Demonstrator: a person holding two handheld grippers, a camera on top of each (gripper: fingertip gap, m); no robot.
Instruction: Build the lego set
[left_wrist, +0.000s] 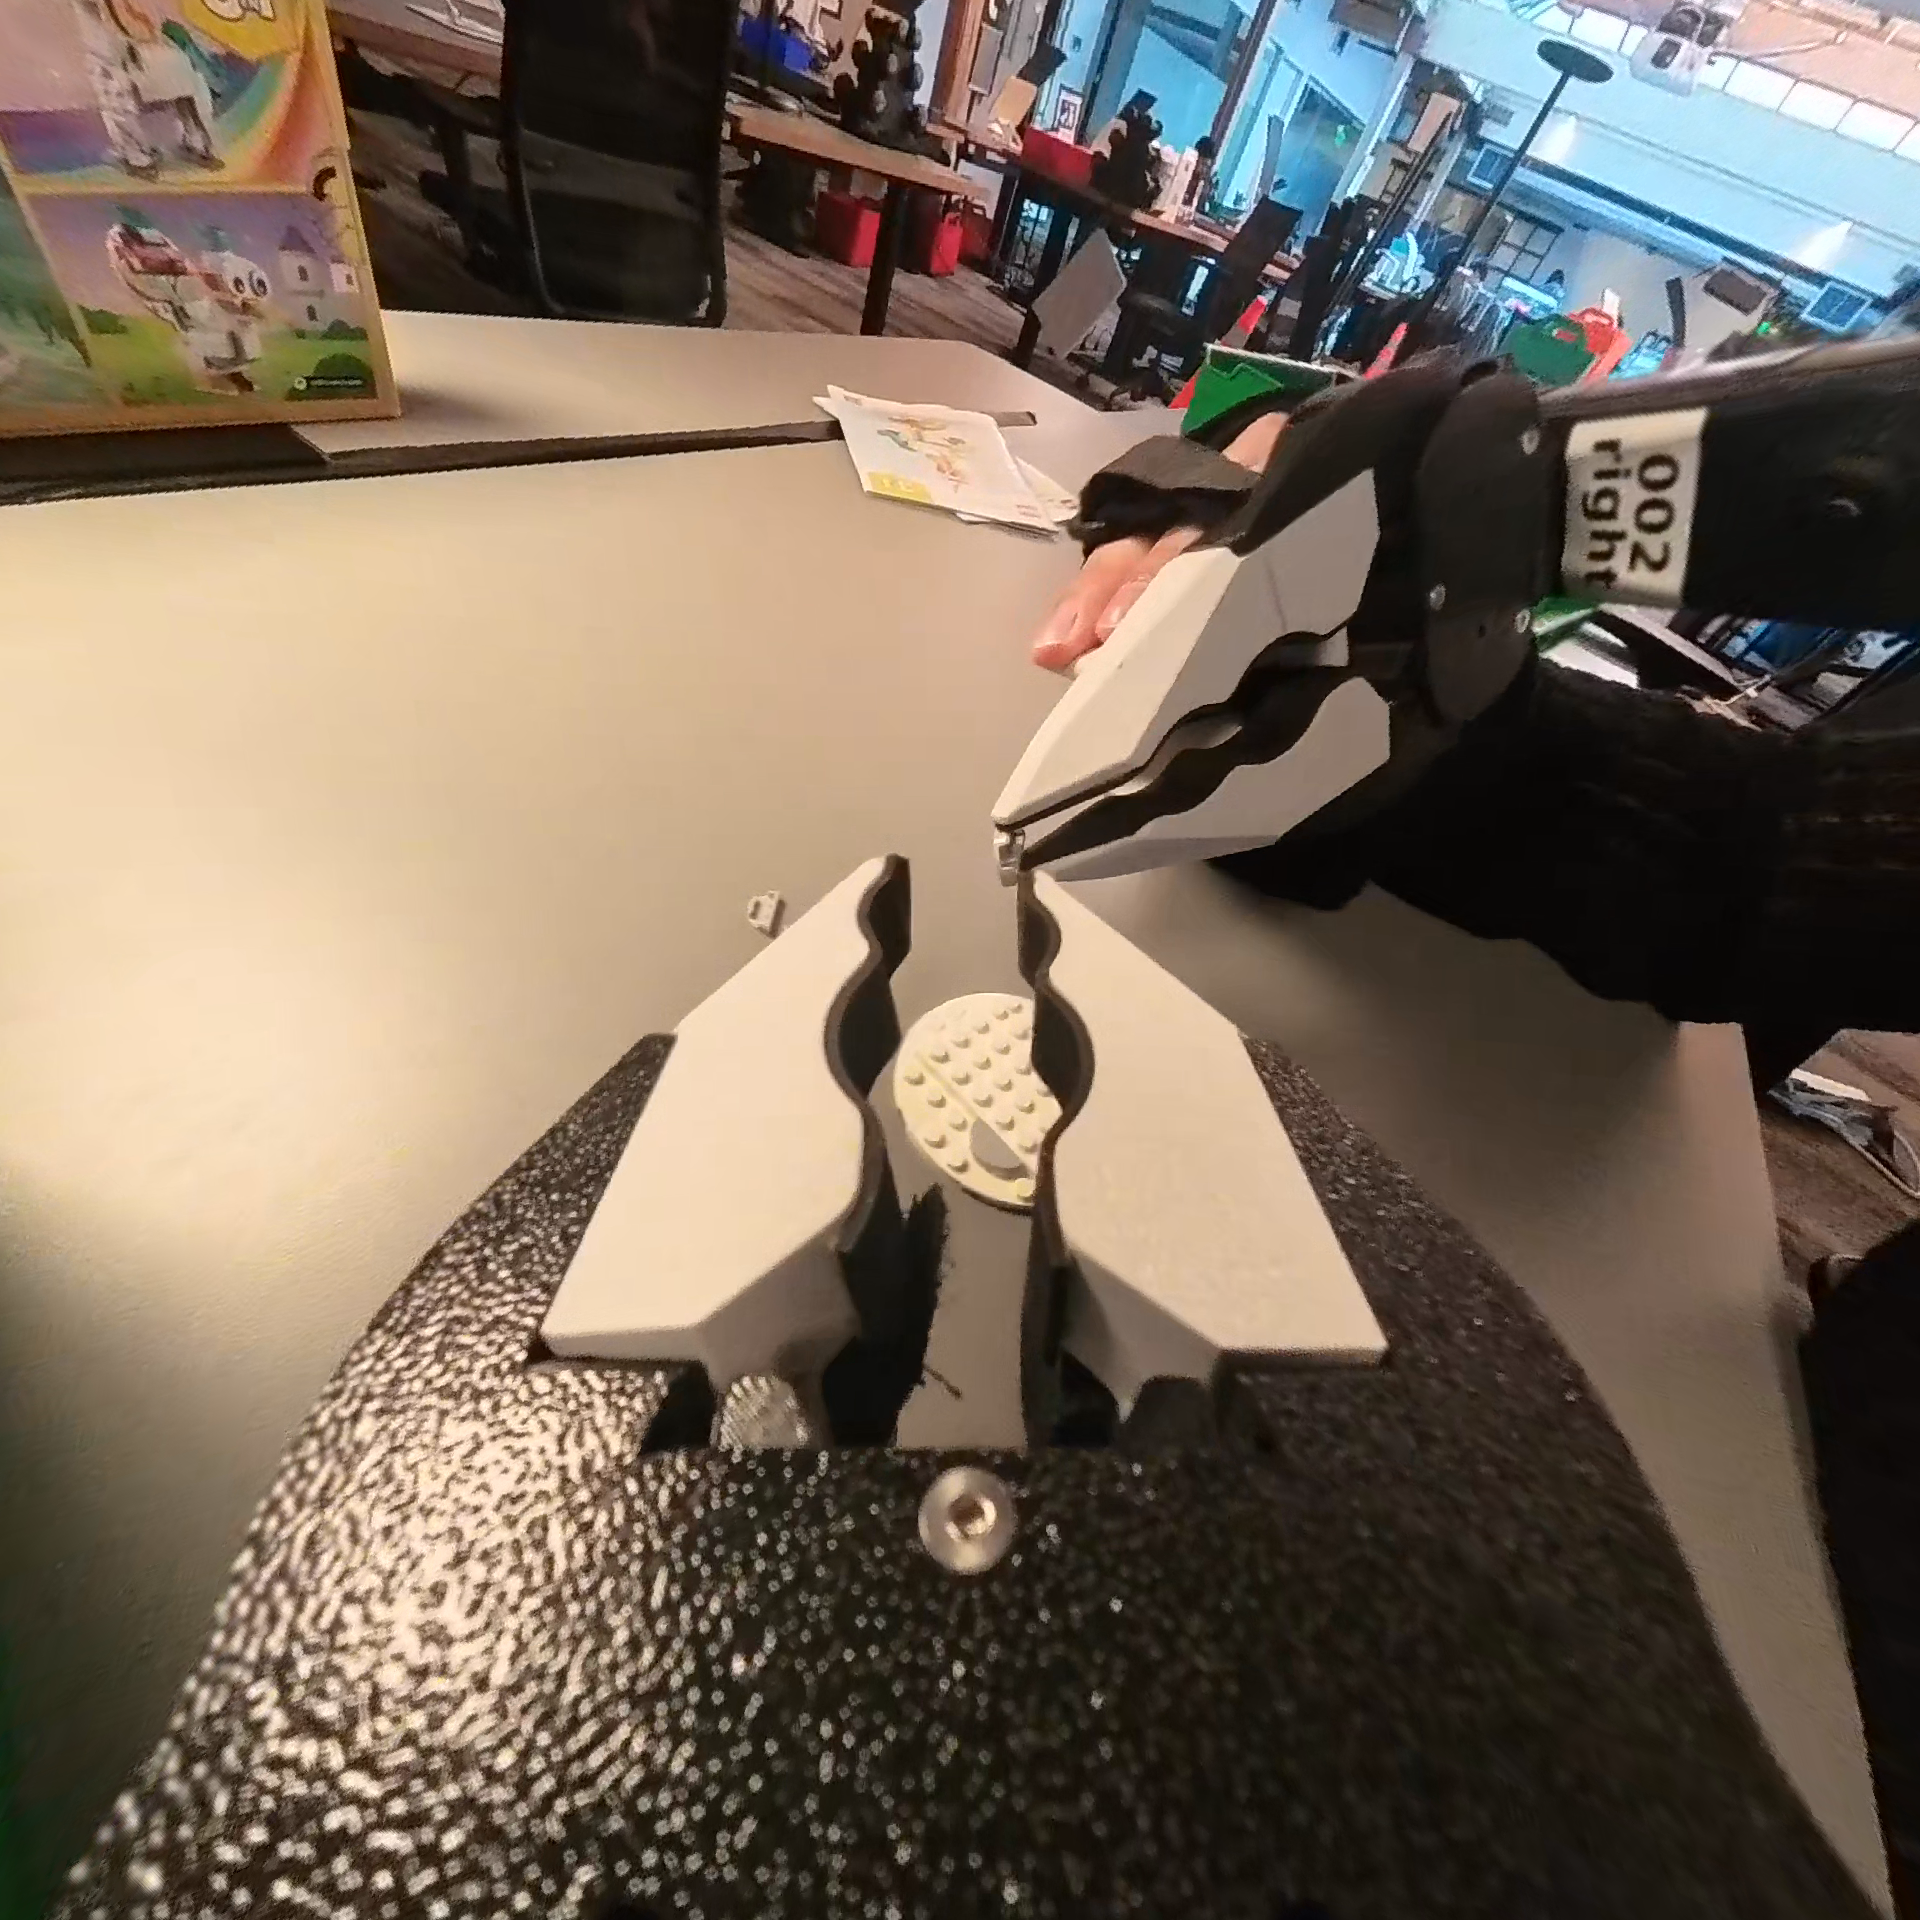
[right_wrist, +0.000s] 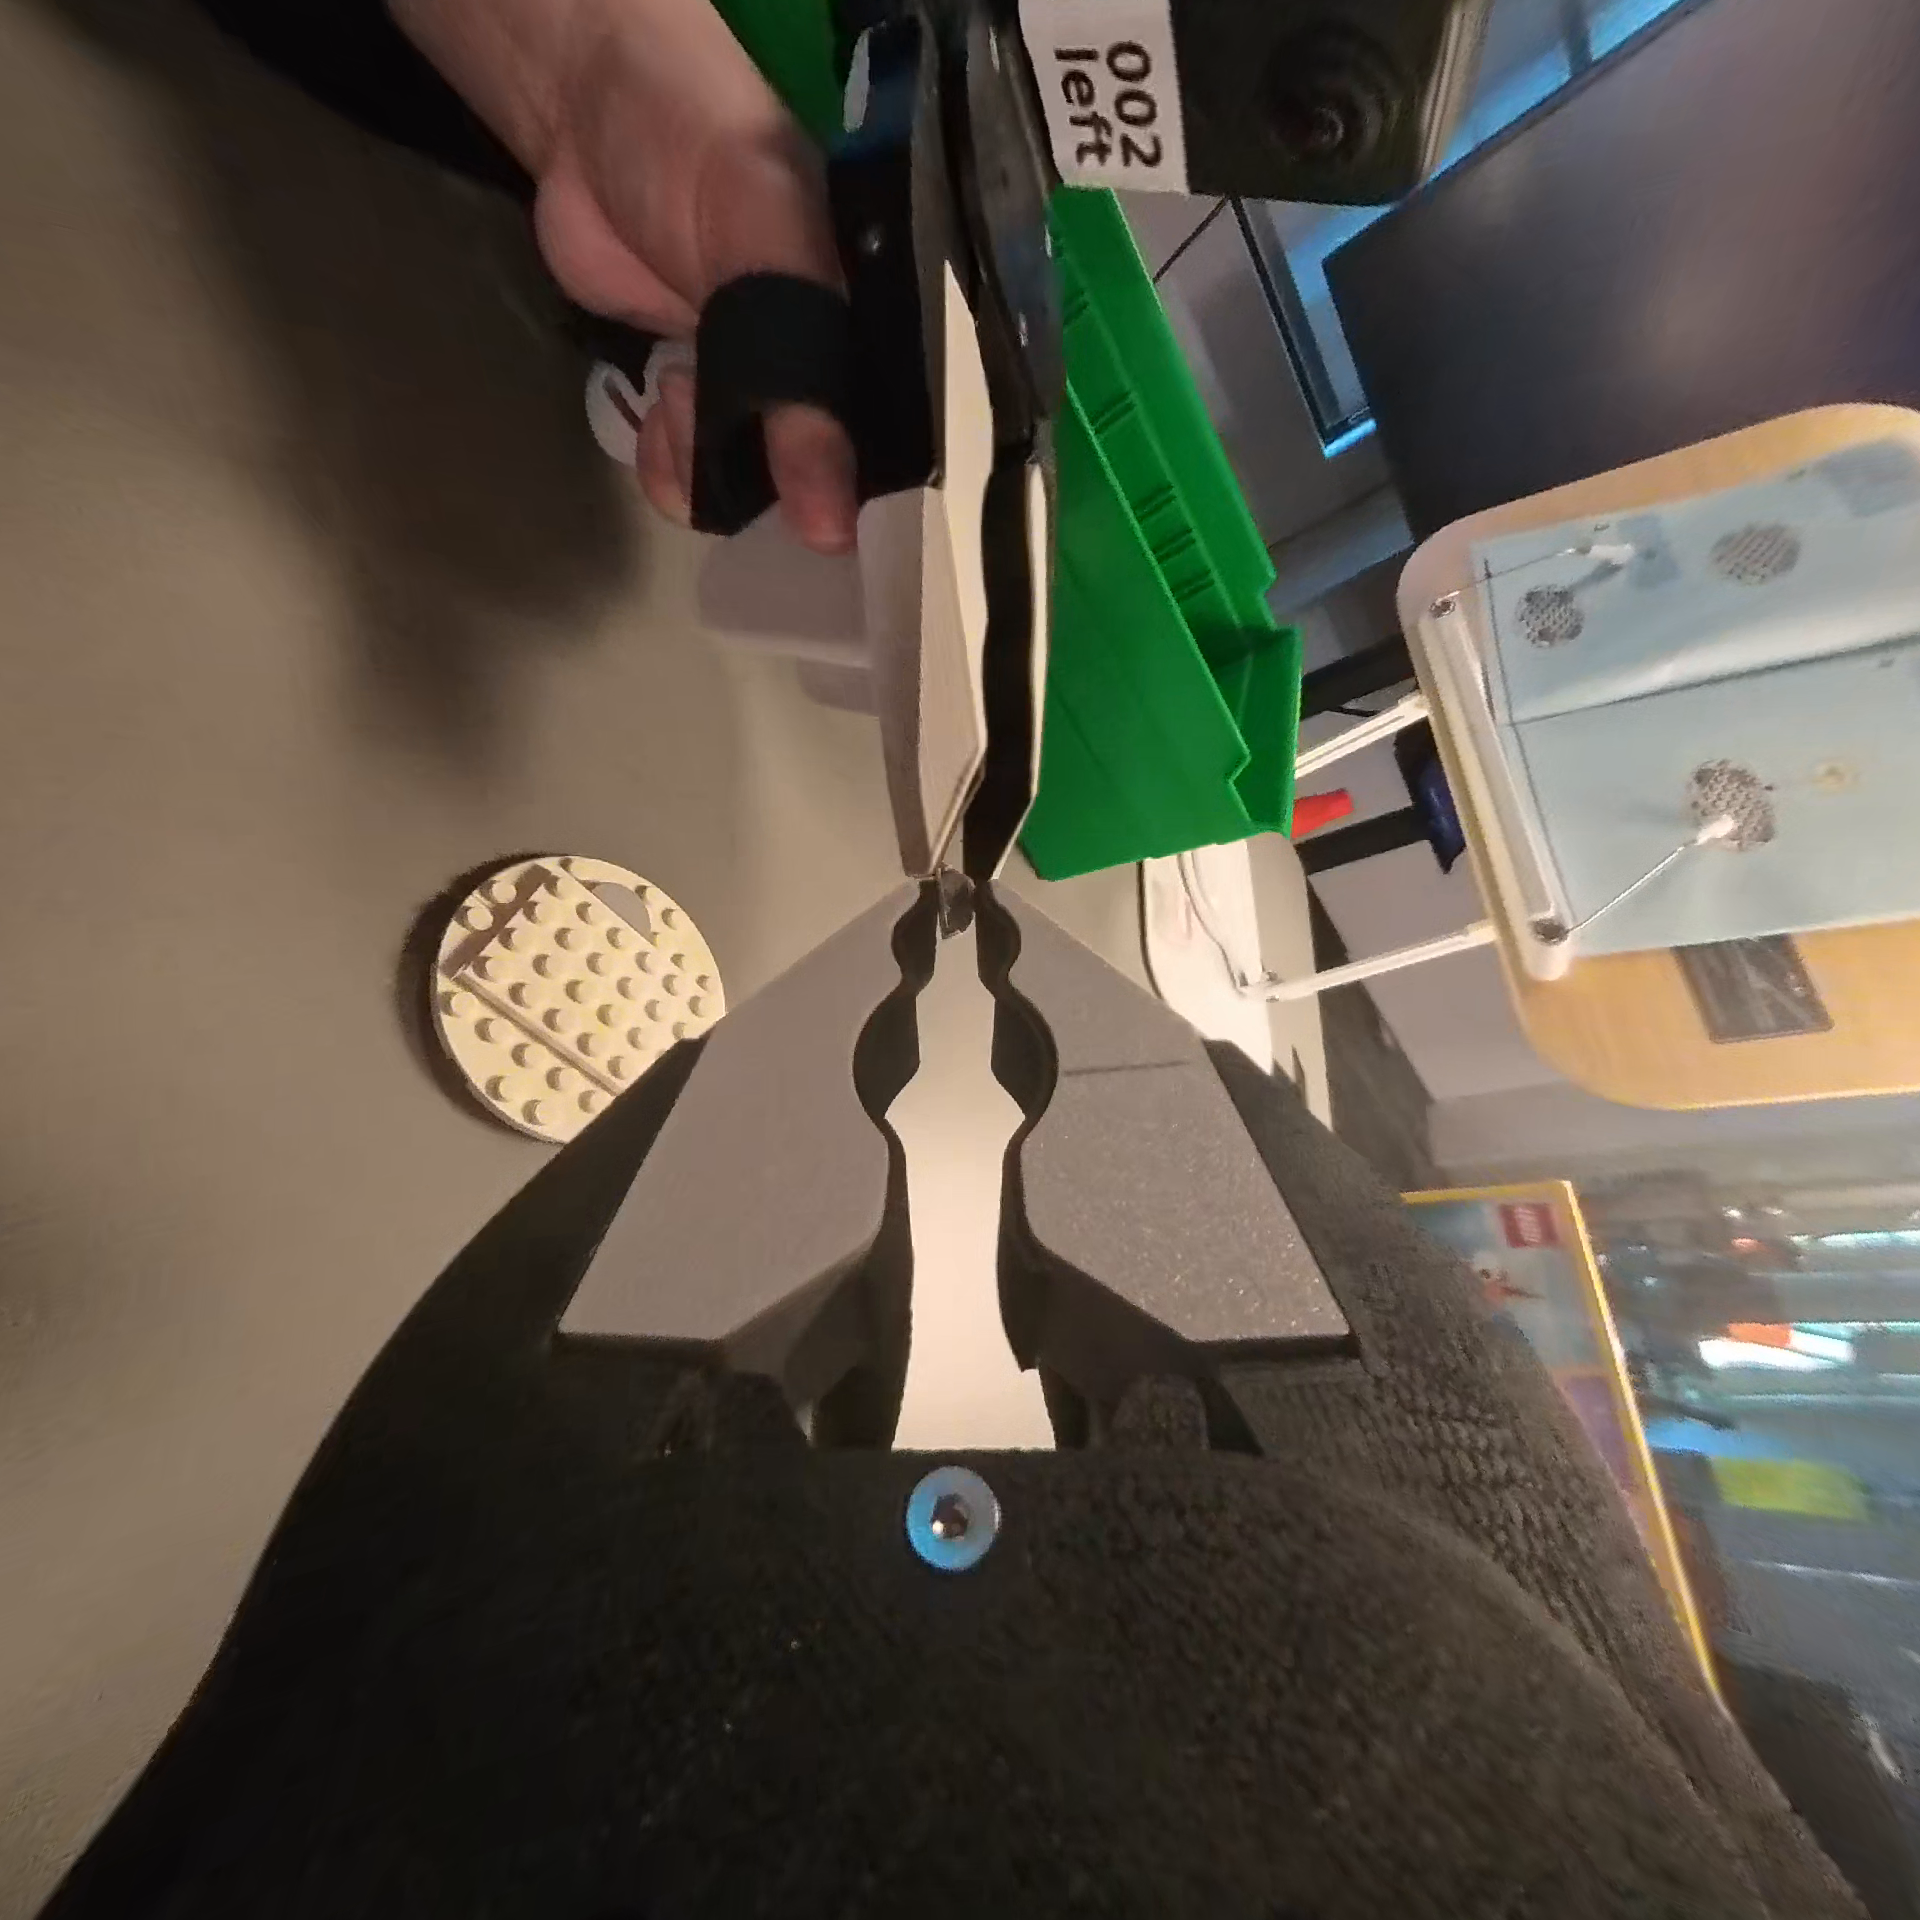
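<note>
My right hand-held gripper (left_wrist: 1023, 868) pinches a small grey piece (left_wrist: 1006, 864) at its tips. My left hand-held gripper (left_wrist: 961, 883), jaws parted and empty, meets it above the round studded plate (right_wrist: 566, 992) on the surface (left_wrist: 416, 727).

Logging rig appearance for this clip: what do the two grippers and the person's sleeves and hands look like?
Both grippers, left and right, have pale grey wedge fingers with wavy black inner pads, black textured bodies and a white label each. The person wears black sleeves and a black finger strap.

grey table (left_wrist: 416, 727), cluttered workshop desks (left_wrist: 852, 156), windows (left_wrist: 1621, 239)
</note>
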